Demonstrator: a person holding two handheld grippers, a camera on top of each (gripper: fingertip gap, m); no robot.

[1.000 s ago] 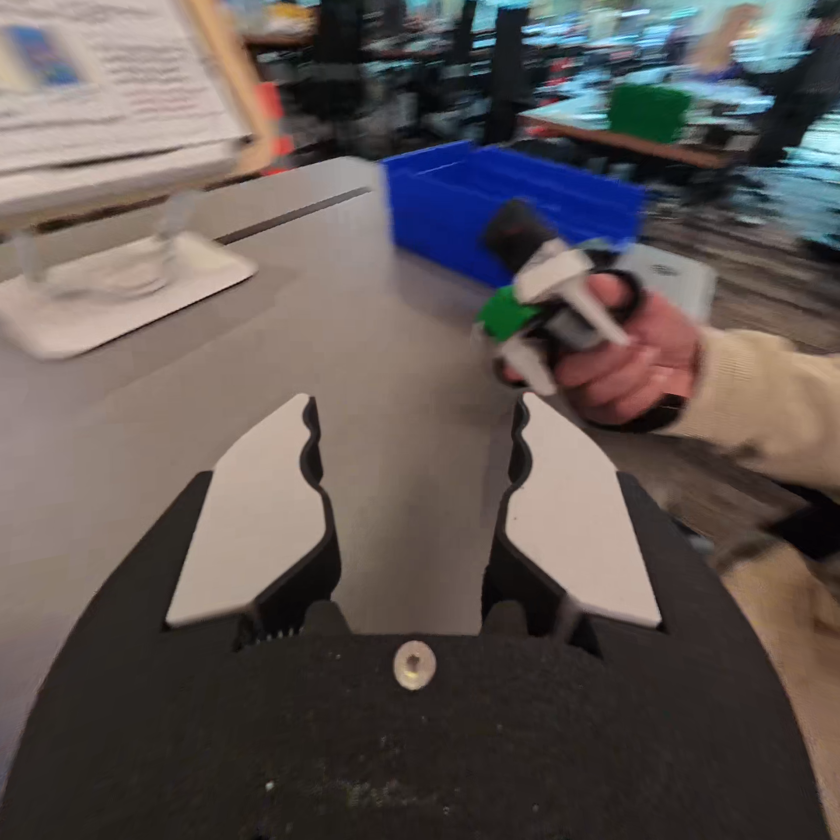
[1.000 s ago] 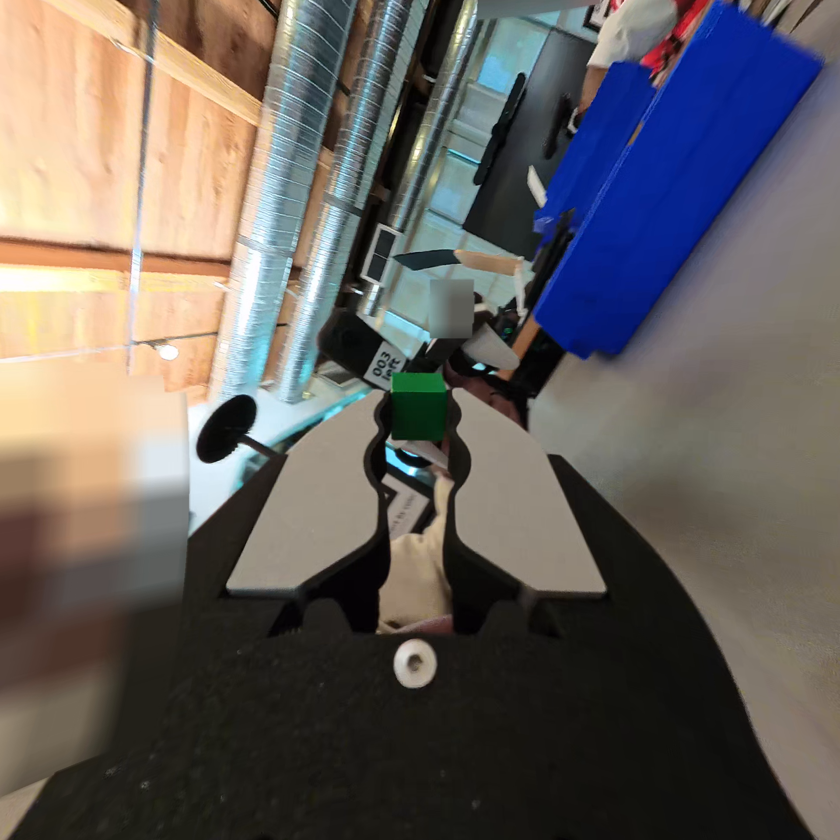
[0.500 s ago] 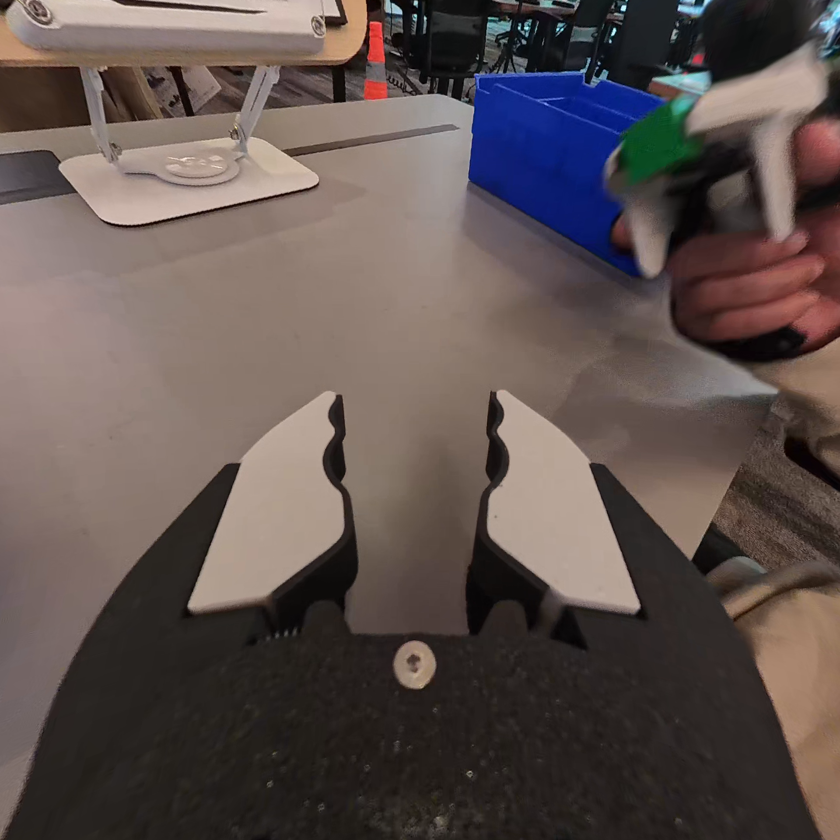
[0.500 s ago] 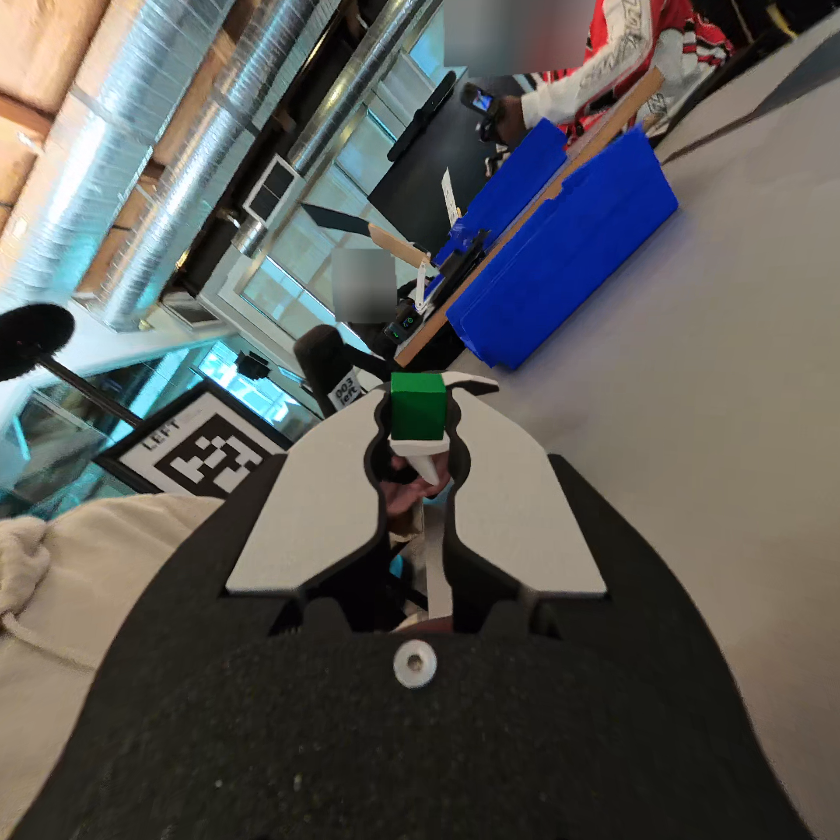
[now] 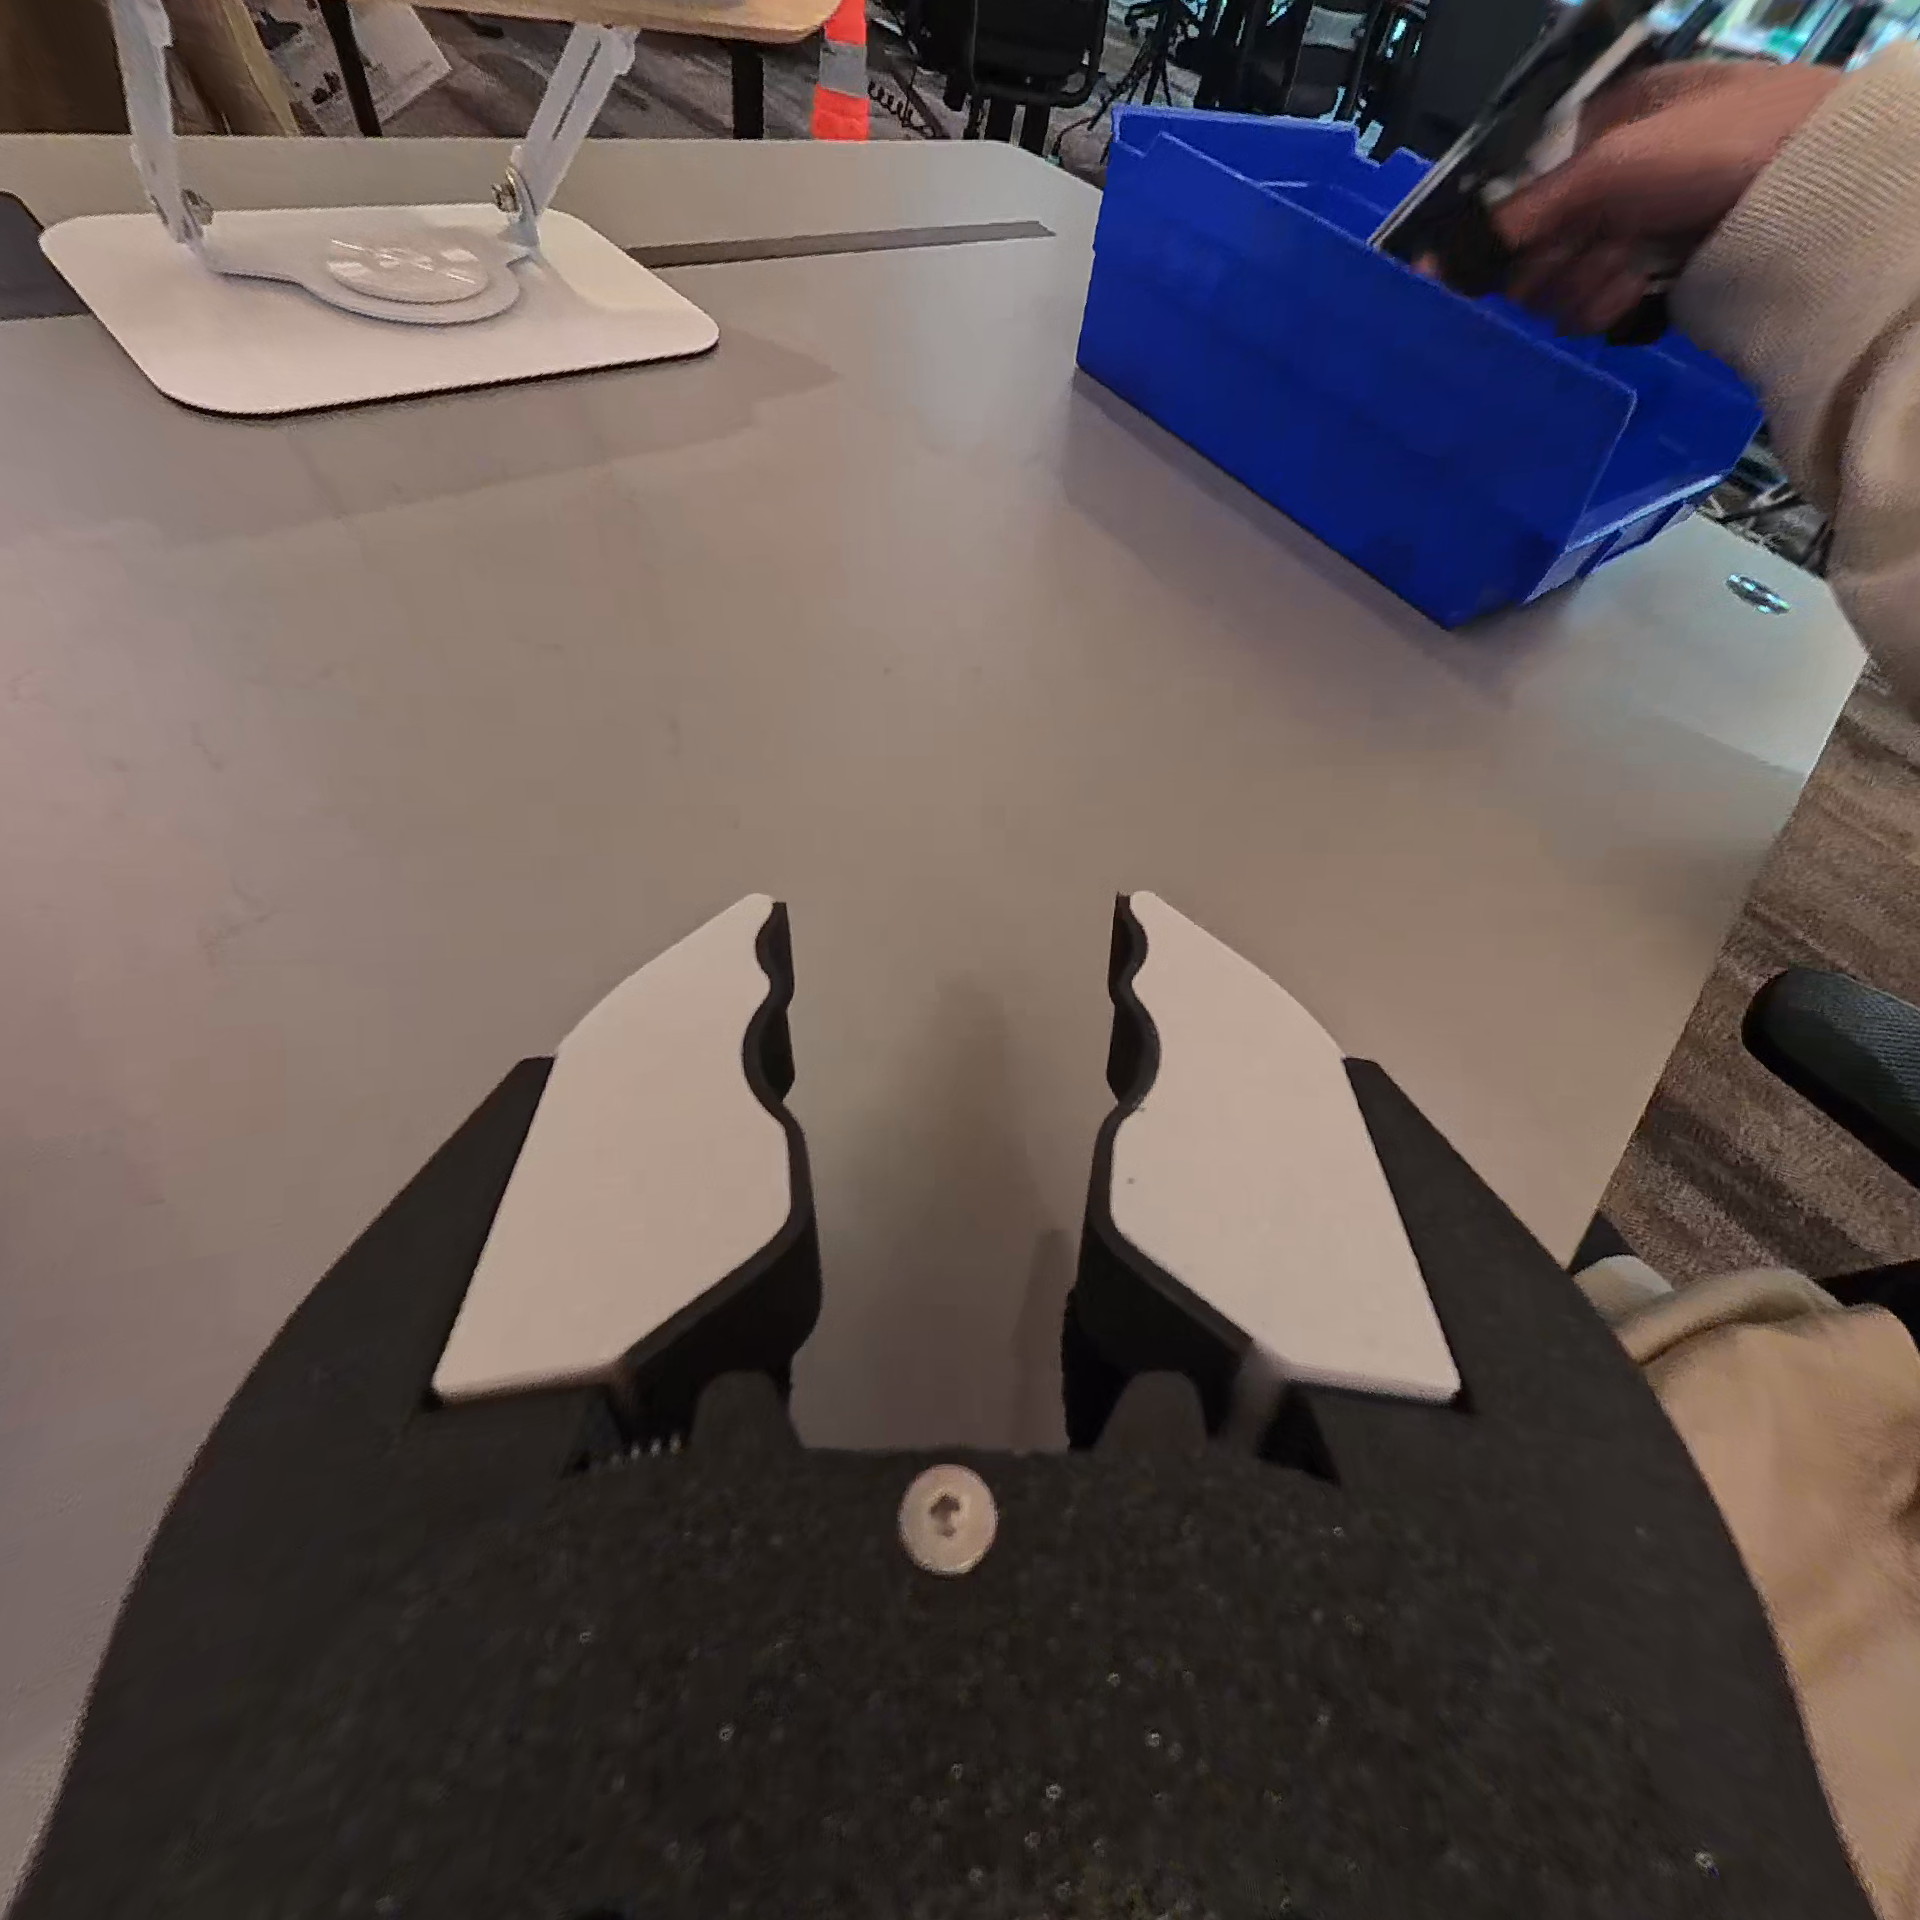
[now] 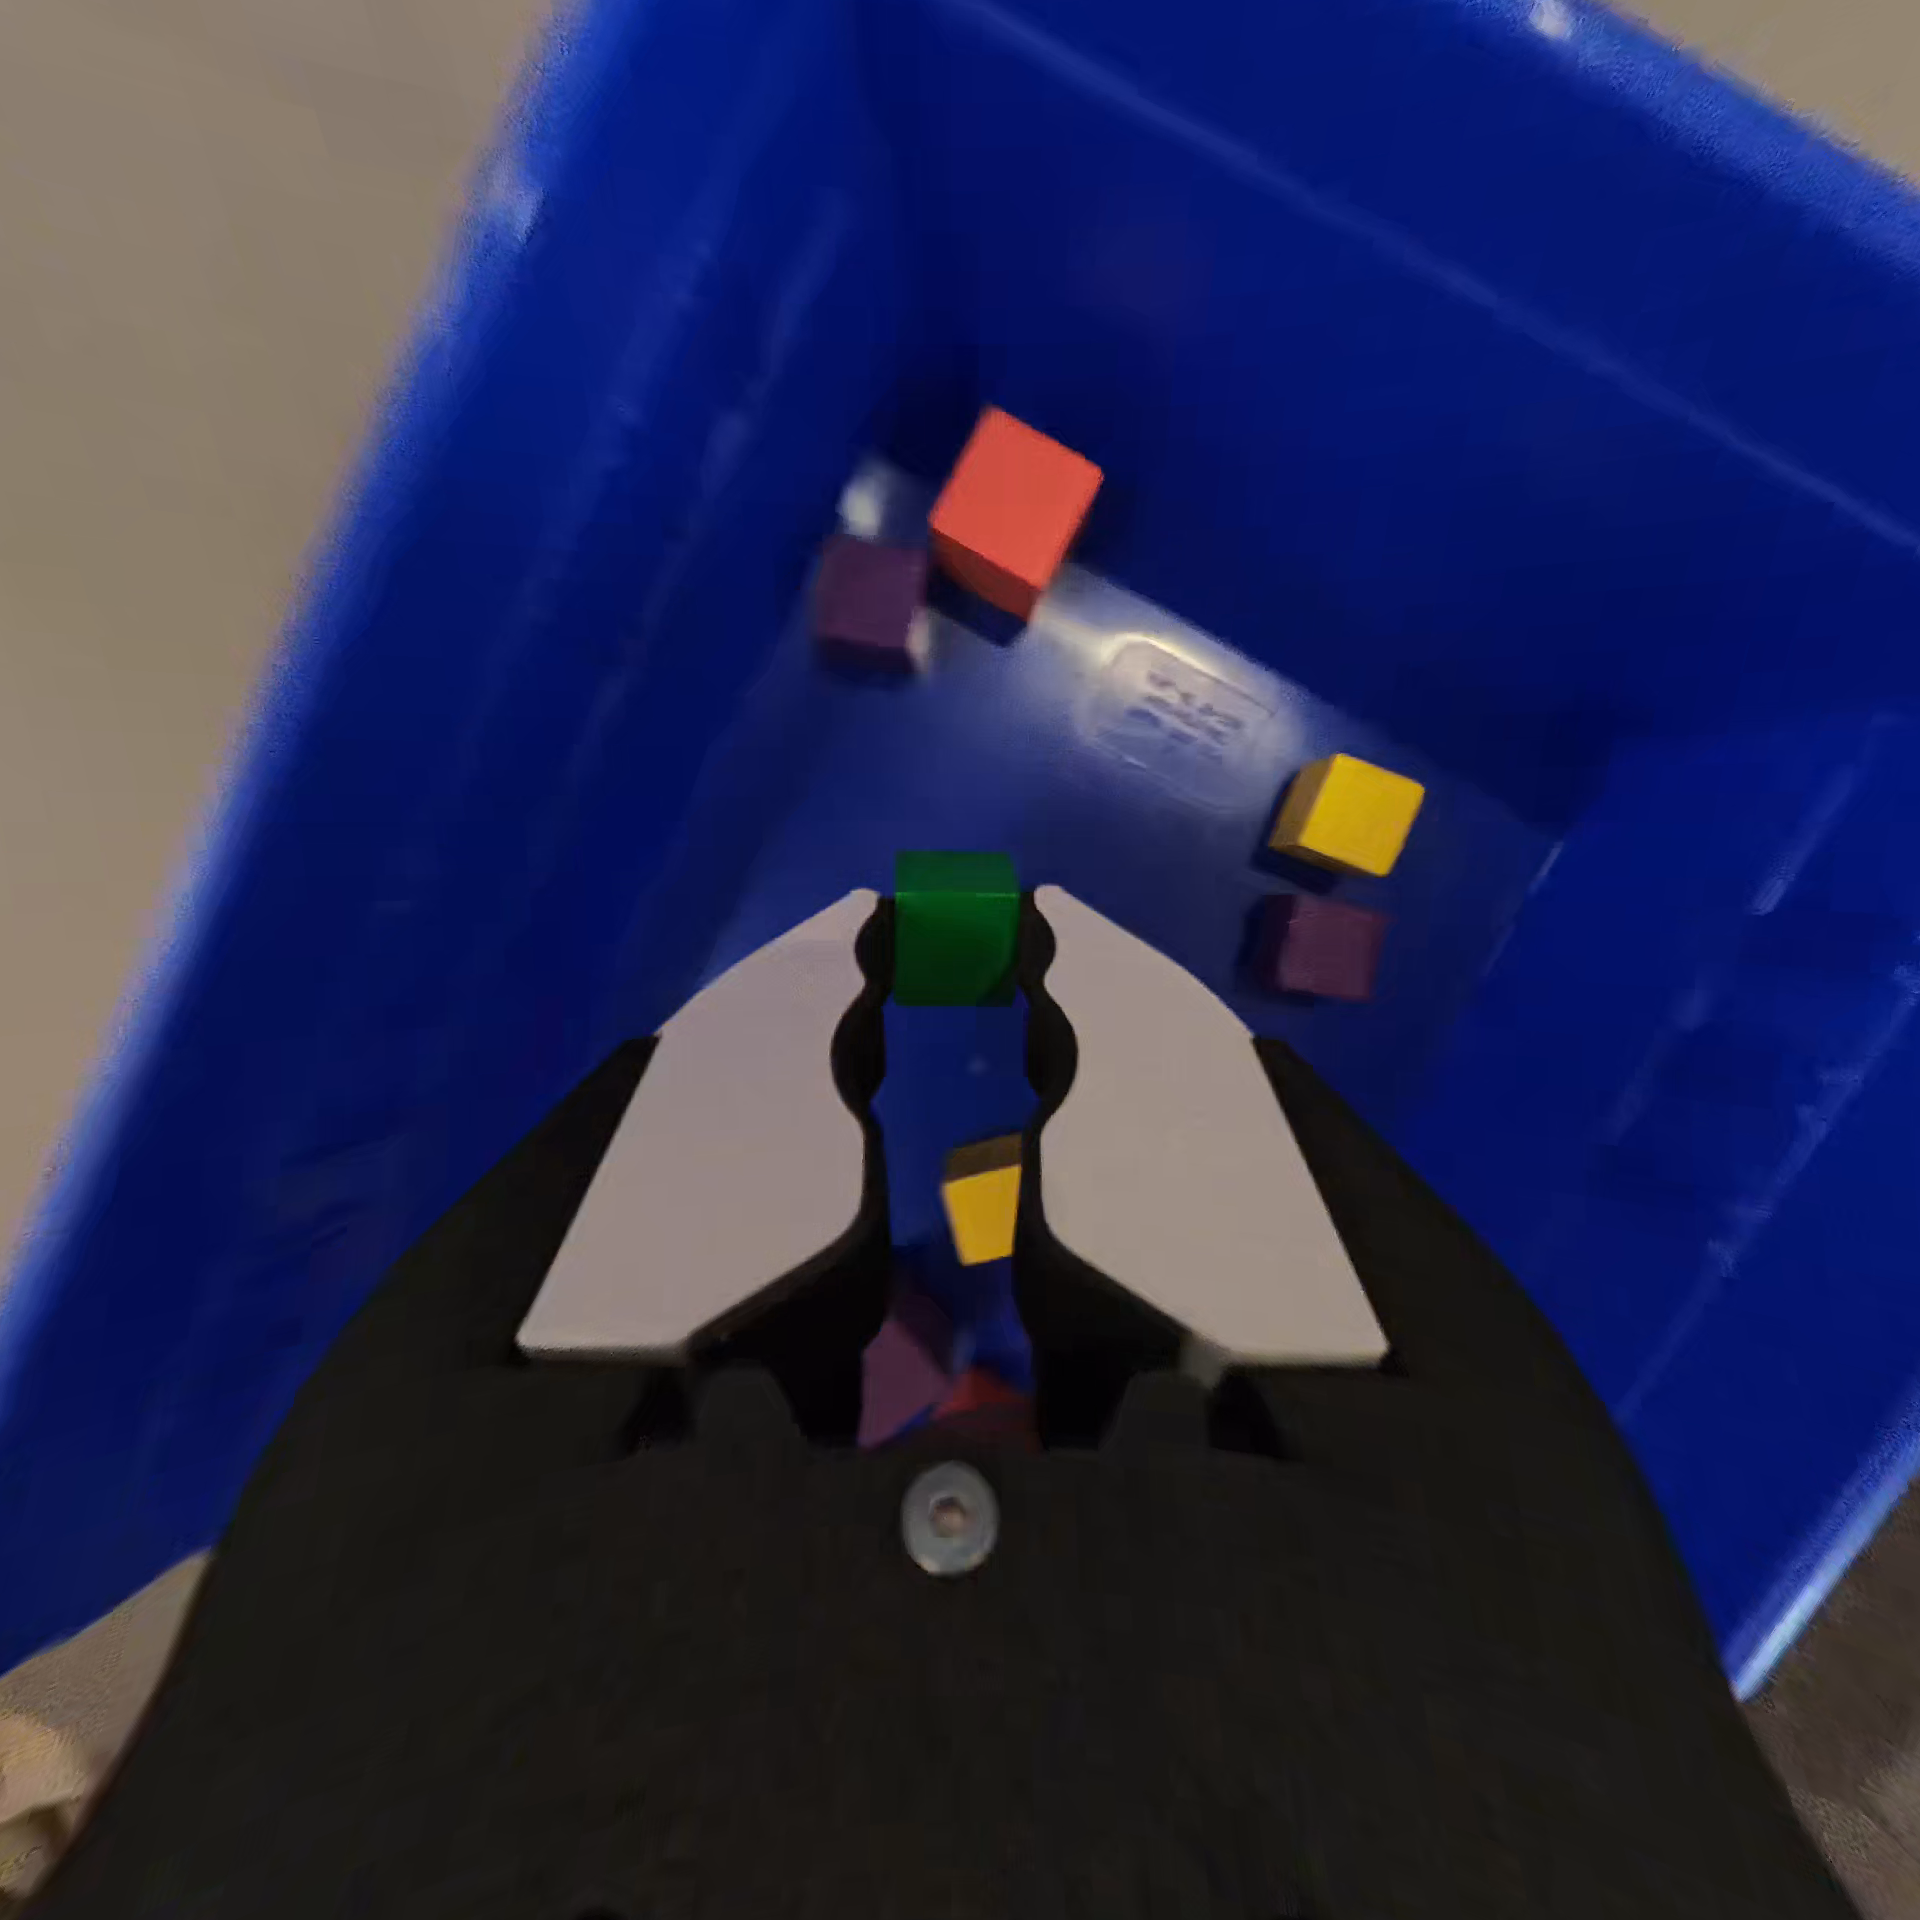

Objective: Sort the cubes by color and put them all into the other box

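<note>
Right wrist view: right gripper pinching green cube at the very tips, hanging straight above floor of blue box. Below and ahead, red cube, purple cube, yellow cube, all loose, no green one visible. Probably a drop next, into a free patch directly under the tips. Left gripper spread and empty over desk, well apart from box.

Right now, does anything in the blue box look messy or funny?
Yes. In the blue box the colours are jumbled: a purple cube beside the red cube, another purple cube by a yellow cube. The right gripper holds a green cube above them.
</note>
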